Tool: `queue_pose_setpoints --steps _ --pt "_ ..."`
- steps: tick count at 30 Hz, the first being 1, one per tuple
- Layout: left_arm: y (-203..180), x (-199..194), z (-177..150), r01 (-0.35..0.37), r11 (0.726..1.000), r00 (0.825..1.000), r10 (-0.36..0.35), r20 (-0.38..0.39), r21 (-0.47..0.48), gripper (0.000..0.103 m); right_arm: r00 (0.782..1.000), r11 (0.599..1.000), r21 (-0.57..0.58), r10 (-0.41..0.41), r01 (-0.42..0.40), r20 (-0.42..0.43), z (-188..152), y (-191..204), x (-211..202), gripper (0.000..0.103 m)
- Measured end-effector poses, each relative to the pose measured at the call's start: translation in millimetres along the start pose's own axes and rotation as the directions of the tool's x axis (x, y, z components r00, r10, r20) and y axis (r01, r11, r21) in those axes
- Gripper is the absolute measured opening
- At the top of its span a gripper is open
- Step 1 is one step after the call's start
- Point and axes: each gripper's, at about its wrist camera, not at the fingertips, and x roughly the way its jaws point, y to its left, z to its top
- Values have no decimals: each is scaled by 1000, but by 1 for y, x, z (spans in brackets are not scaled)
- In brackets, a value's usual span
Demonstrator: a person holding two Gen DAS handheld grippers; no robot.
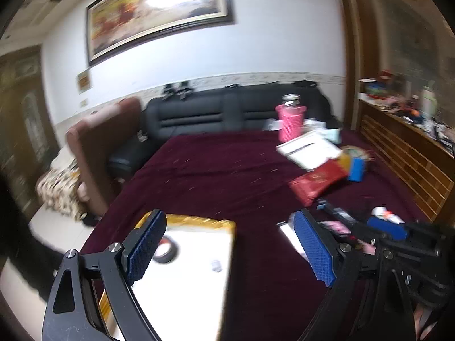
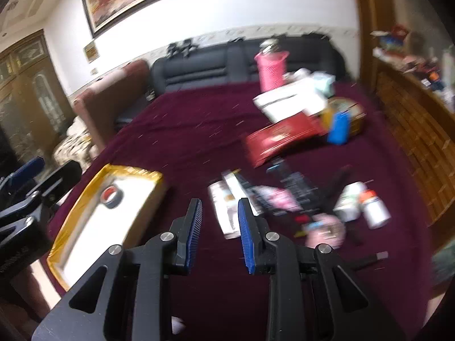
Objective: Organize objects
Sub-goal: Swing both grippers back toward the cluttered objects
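Note:
A gold-rimmed white tray [image 1: 199, 221] [image 2: 71, 221] lies on the maroon tablecloth at the near left, with a roll of dark tape [image 1: 167, 248] [image 2: 112, 196] in it. My left gripper [image 1: 227, 241] is open wide and empty, hovering over the tray's right edge. My right gripper [image 2: 220, 221] is open with a narrow gap and empty, above bare cloth right of the tray. Small items lie to its right: white cartons [image 2: 227, 207], a pink round object [image 2: 327, 230], white bottles [image 2: 375, 207] and dark packets [image 2: 295, 187]. The right gripper also shows in the left wrist view [image 1: 389, 227].
Further back stand a red box [image 2: 278, 139] [image 1: 315, 182], a blue container [image 2: 338, 128] [image 1: 357, 167], white boxes [image 2: 287, 102] and a pink basket [image 2: 270, 68] [image 1: 290, 122]. A black sofa [image 1: 227, 110] and brown chair [image 1: 93, 147] flank the table; a wooden cabinet [image 2: 412, 119] is right.

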Motion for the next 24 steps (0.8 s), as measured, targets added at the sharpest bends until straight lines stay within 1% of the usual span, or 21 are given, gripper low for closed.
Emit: queue_pose_setpoints --steps 3,5,8,9,11,12,14,15,16,17,19,21,22,23,24 --pt "-18 -28 37 55 998 997 -56 59 28 88 994 997 10 -77 77 73 22 -28 -45 24" --pt "-25 -54 64 96 995 988 -99 119 30 88 983 992 19 -125 123 135 40 -42 -83 24" --pt "-32 -94 109 174 984 967 -178 182 38 88 955 982 24 -190 190 229 72 -58 -147 24" --pt "-33 -104 120 194 980 962 -198 190 38 88 948 979 26 -203 203 245 79 -61 -163 24" --pt "-35 -124 149 231 972 948 -235 214 44 88 932 969 29 -246 247 268 100 -69 -200 28" --pt "-36 -139 168 240 969 939 -245 241 49 88 918 958 27 -281 285 281 110 -72 -218 29" --pt "-38 -163 193 234 971 923 -239 301 53 88 865 917 23 -383 397 324 130 -74 -257 29" --pt "-37 -176 207 225 973 912 -229 340 52 88 823 883 22 -445 469 354 141 -75 -281 30" --pt "-35 -188 220 218 975 901 -220 373 48 89 793 858 19 -483 514 372 149 -73 -297 36" --pt "-33 -198 233 212 976 894 -210 395 38 89 761 829 19 -522 560 386 158 -73 -313 43" --pt "-25 -217 263 210 978 884 -190 427 1 90 681 755 35 -609 654 407 179 -72 -348 49" --pt "-15 -234 282 222 974 874 -181 451 -40 94 617 704 99 -674 703 407 199 -75 -384 52" --pt "-12 -237 285 224 973 873 -178 454 -50 98 604 695 122 -687 709 405 204 -77 -395 56" --pt "-8 -240 285 230 972 870 -180 460 -55 102 596 689 140 -697 711 399 208 -79 -404 63" --pt "-6 -241 281 229 972 864 -180 469 -50 102 593 688 153 -700 709 397 208 -80 -410 66"
